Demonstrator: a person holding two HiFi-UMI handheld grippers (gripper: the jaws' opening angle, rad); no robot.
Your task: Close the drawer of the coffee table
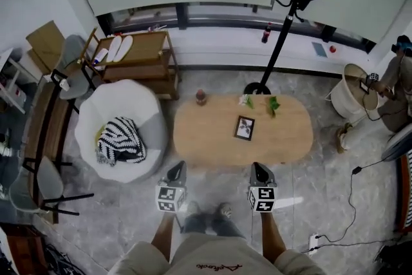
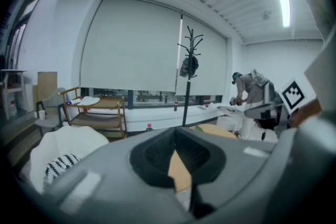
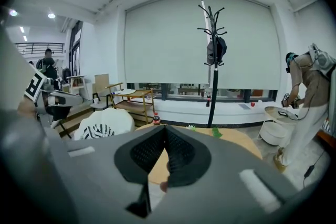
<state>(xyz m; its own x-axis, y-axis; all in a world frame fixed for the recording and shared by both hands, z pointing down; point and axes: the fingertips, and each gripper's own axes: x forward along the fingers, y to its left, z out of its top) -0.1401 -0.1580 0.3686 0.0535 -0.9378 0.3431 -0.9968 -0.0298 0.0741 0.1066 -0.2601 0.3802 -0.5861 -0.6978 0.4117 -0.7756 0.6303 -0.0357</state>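
The oval wooden coffee table [image 1: 212, 132] stands in the middle of the room, just ahead of me. No drawer front shows on it in any view. My left gripper [image 1: 178, 166] hangs in the air above the table's near edge, left of centre, jaws shut with nothing between them. My right gripper [image 1: 257, 167] is level with it to the right, also shut and empty. In the left gripper view the closed jaws [image 2: 176, 136] point over the table top [image 2: 220, 131]. The right gripper view shows closed jaws [image 3: 164, 131] over the same table [image 3: 236, 139].
On the table are a picture frame [image 1: 244, 127], a small bottle [image 1: 201, 96] and a small plant [image 1: 273, 105]. A white beanbag chair [image 1: 145, 119] with a striped cushion [image 1: 120, 140] sits left. Behind stand a wooden cart [image 1: 135, 61] and coat stand [image 1: 283, 22]. A person [image 1: 396, 84] works at right.
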